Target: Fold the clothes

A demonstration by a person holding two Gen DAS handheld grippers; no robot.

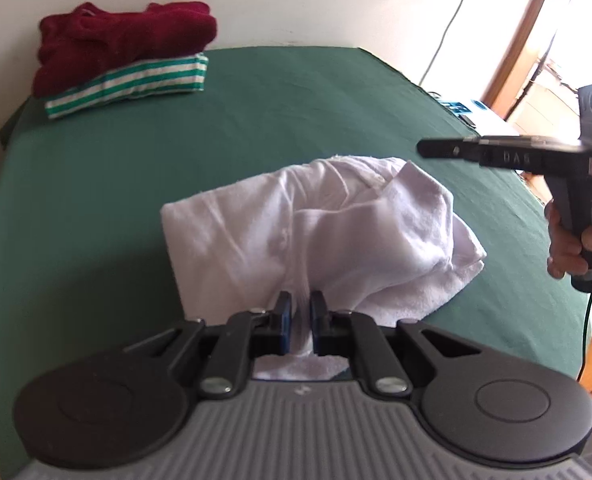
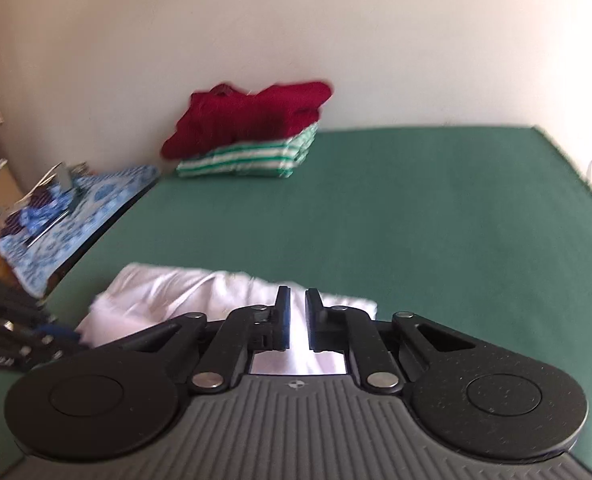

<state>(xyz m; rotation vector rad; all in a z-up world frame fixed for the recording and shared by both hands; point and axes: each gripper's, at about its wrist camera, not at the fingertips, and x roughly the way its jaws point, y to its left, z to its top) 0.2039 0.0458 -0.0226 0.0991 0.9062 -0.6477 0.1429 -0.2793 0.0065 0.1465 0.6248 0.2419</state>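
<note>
Gripping: left gripper [image 1: 300, 312] clamped on near edge of white garment [image 1: 316, 232], lying near on green table [image 1: 255, 120].
Right gripper [image 2: 297, 316]: closed, white cloth between fingers.
Left view only: hand [image 1: 572, 244].
Right view only: blue patterned cloth [image 2: 79, 216], far left.
Far: red garment [image 1: 123, 44] atop striped garment [image 1: 131, 84].

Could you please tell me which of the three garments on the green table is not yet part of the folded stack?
The white garment, loose and rumpled nearest the grippers; the red garment sits folded atop the striped garment by the wall.
</note>
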